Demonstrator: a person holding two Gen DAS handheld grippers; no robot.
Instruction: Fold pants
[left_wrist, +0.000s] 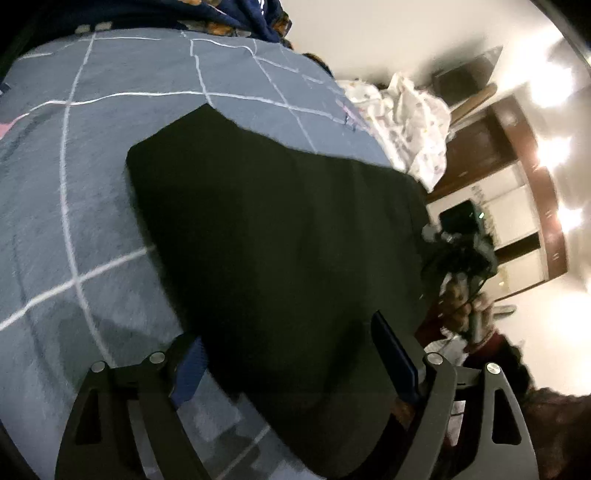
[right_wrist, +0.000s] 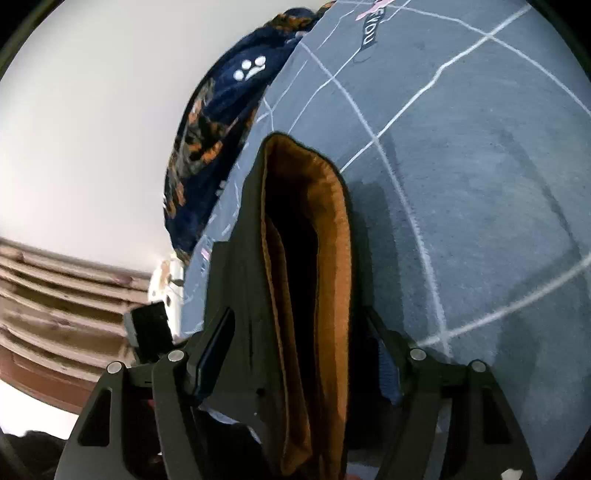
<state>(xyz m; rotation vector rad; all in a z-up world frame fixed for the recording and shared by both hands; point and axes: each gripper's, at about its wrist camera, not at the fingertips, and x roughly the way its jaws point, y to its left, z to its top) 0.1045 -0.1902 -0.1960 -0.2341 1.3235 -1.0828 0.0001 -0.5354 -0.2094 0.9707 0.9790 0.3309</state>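
Dark pants (left_wrist: 280, 236) folded on the grey grid-lined bedspread (left_wrist: 92, 177), orange lining (right_wrist: 332, 206) gaping.

The left gripper (left_wrist: 295, 362) and right gripper (right_wrist: 299, 354) both straddle the cloth, jaws apart, gripping nothing; the loose fold could spring open. No legible writing; a white paw print on the navy blanket (right_wrist: 236, 96).

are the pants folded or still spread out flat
Folded, at least partly. The pants lie doubled on the grey bedspread, orange lining showing between stacked layers; the left wrist view shows one compact dark panel.
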